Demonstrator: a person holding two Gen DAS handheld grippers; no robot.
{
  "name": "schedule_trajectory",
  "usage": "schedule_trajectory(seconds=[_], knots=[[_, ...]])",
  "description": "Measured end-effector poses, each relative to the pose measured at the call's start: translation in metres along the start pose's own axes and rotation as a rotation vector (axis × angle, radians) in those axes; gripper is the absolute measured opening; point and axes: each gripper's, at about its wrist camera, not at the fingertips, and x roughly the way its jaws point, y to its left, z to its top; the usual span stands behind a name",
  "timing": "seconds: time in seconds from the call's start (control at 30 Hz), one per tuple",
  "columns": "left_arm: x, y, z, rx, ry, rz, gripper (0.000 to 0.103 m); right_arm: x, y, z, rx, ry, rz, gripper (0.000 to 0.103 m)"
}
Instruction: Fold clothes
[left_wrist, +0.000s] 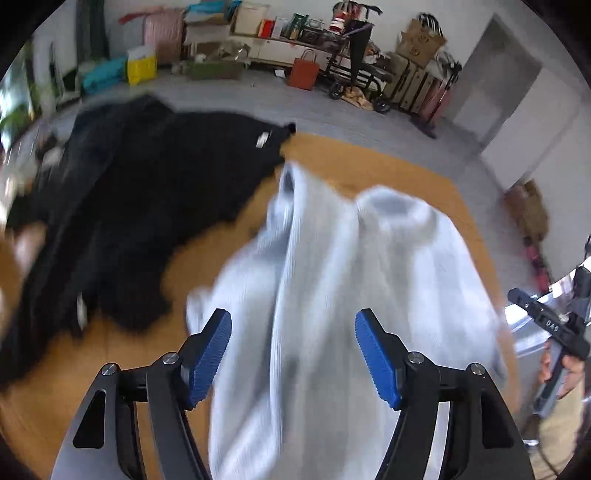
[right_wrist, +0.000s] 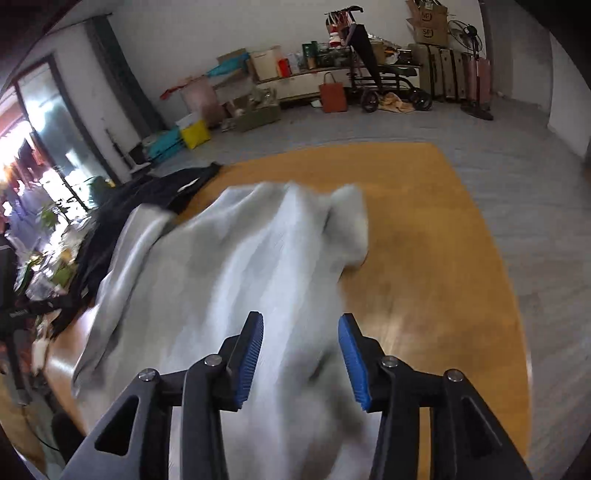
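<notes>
Presently, reading left to right in the left wrist view: a black garment (left_wrist: 122, 206) is heaped over the left half of the wooden table (left_wrist: 388, 166), and a pale grey sweater (left_wrist: 332, 277) lies rumpled from centre to lower right, its collar toward the far edge. The left gripper (left_wrist: 293, 350) hangs over the sweater with jaws standing apart, pads clear of the cloth, nothing held. At the far right edge of that frame a hand (left_wrist: 569, 369) holds the other tool. In the right wrist view the sweater (right_wrist: 221, 280) fills the centre-left, bare table (right_wrist: 443, 258) to the right; the right gripper (right_wrist: 301, 358) is likewise parted above the cloth, gripping nothing. Judgement: the sweater is released between grasps, and no fold is yet evident. The next move calls for finding a hem or shoulder edge at each side and closing on it. Motion blur obscures the weave and the seams; the sweater's near edge is cut off behind both tools, and its sleeves cannot be told apart.
</notes>
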Motion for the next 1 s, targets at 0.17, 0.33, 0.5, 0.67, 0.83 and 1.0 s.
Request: schedule_trajectory(seconds=[0.17,0.33,0.5,0.67,0.83,1.0], knots=[[0.061,-0.036,0.077,0.111,0.014,0.067,0.071,0.049,-0.031,0.053,0.004,0.064,-0.066,0.047],[0.099,-0.061,0.083,0.143,0.013,0.055,0.071,0.072,-0.030,0.075,-0.045,0.034,-0.089,0.055],[0.115,-0.067,0.066,0.128,-0.007,-0.039,0.071,0.102,-0.015,0.082,-0.090,0.047,-0.115,0.058],[0.093,-0.048,0.056,0.025,-0.002,-0.172,0.071,0.083,-0.016,0.077,-0.061,0.007,-0.032,0.008],[0.080,-0.039,0.052,-0.053,-0.003,-0.151,0.071,0.044,0.004,0.058,-0.098,-0.031,0.037,0.007],[0.086,-0.037,0.045,-0.158,0.073,-0.185,0.071,0.017,0.038,-0.017,-0.217,0.028,0.105,0.001]])
